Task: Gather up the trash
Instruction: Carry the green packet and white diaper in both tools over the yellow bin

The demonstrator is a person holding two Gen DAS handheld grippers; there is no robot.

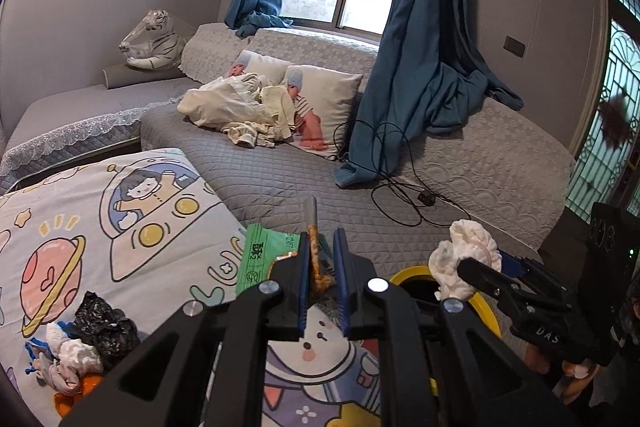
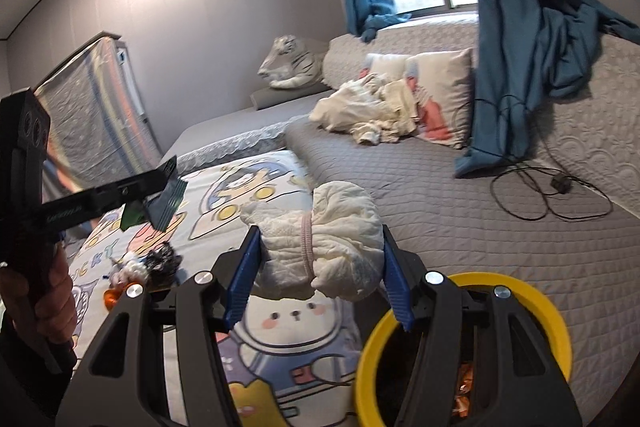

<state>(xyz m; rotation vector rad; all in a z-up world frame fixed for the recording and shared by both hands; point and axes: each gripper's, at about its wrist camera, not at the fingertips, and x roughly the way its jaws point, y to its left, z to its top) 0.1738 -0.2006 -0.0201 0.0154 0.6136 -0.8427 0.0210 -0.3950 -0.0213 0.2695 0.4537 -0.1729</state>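
My right gripper (image 2: 318, 267) has its fingers half-spread around the soft, light diaper bundle (image 2: 320, 247), gripped across its middle, with the yellow bin (image 2: 524, 291) at five o'clock. The left gripper (image 1: 322, 279) pinches a flimsy wrapper (image 1: 316, 259), fingers nearly closed.

Blanket (image 1: 120, 227) spread on bed (image 1: 280, 179), near side. Trash pile (image 1: 80, 347) on blanket, left of left tongs (image 1: 323, 267). Wrapper (image 1: 316, 255) between left tongs' pads, above blanket. Bin (image 2: 520, 291) right of blanket, beside bed edge. Diaper (image 2: 320, 251) clamped in right tongs (image 2: 320, 267), above blanket, just left of bin. Clothes heap (image 1: 240, 107) in front of pillows (image 1: 332, 95), far side of bed. Cable (image 1: 400, 187) on bed, right of heap. Toy tiger (image 1: 152, 43) in far left corner.
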